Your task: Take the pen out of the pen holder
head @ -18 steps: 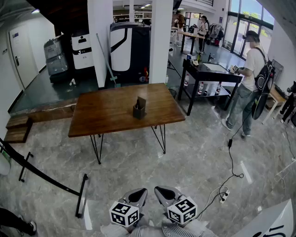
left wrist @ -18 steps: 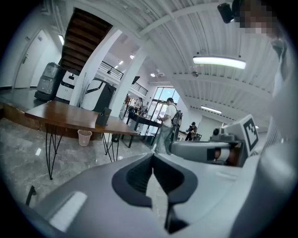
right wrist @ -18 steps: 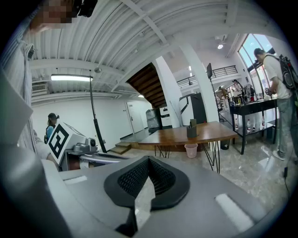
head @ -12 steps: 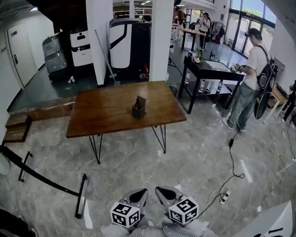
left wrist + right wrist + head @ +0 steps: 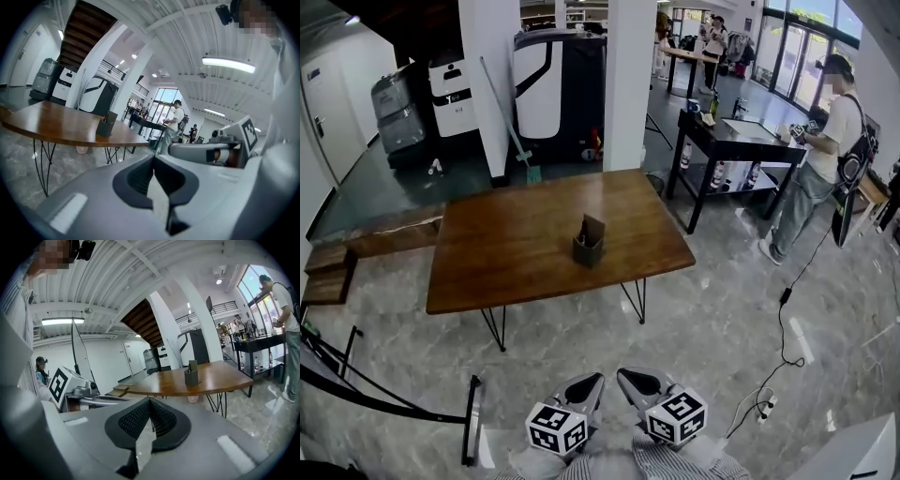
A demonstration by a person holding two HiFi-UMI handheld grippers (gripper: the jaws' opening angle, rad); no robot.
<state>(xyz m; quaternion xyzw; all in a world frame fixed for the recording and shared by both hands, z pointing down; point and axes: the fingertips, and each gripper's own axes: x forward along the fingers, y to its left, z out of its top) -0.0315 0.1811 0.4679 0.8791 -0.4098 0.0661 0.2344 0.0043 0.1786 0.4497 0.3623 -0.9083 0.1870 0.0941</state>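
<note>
A dark pen holder [image 5: 588, 244] stands upright near the middle of the brown wooden table [image 5: 506, 253], well ahead of me across the marble floor. A dark slim item pokes out of the holder; I cannot make out the pen clearly. The holder also shows in the left gripper view [image 5: 107, 124] and the right gripper view [image 5: 191, 373], small and distant. My left gripper [image 5: 591, 380] and right gripper [image 5: 624, 377] sit side by side at the bottom of the head view, far short of the table. Both are shut and empty, left gripper [image 5: 153, 157] and right gripper [image 5: 150, 401] with tips touching.
A black side table [image 5: 741, 141] stands at the right back with a person [image 5: 825, 141] beside it. A white pillar [image 5: 630, 84] rises behind the wooden table. A cable and power strip [image 5: 766, 403] lie on the floor right; a black floor stand [image 5: 472, 417] is left.
The table and pen holder have grown larger and slid lower in the head view as I come closer. Both grippers keep their place and stay shut.
</note>
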